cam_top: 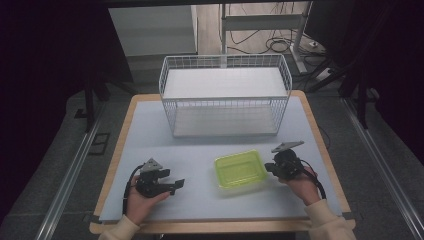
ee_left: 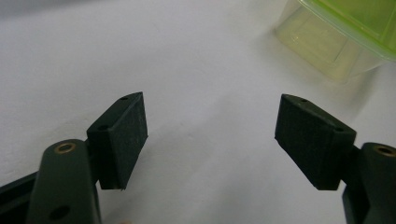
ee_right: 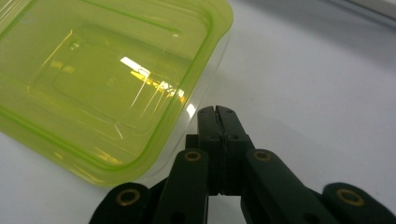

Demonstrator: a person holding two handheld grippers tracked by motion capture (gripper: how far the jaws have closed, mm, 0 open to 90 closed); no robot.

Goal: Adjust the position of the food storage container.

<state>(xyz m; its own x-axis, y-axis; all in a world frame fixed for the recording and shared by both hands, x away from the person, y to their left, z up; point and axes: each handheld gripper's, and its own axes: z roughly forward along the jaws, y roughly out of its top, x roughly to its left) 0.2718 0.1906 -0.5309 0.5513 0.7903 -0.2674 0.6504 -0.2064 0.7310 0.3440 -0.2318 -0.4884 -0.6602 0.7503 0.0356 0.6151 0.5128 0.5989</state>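
A clear plastic box with a yellow-green lid lies flat on the white table top, right of centre near the front. My right gripper sits at the box's right edge, its jaws pressed together with nothing between them; in the right gripper view the tips rest just off the lid's rim. My left gripper rests on the table to the left of the box, its jaws wide apart and empty. In the left gripper view a corner of the box shows at the upper right, beyond the pads.
A white wire basket stands at the back of the table, open at the top. The table has a wooden rim. Bare surface lies between the two grippers and in front of the basket.
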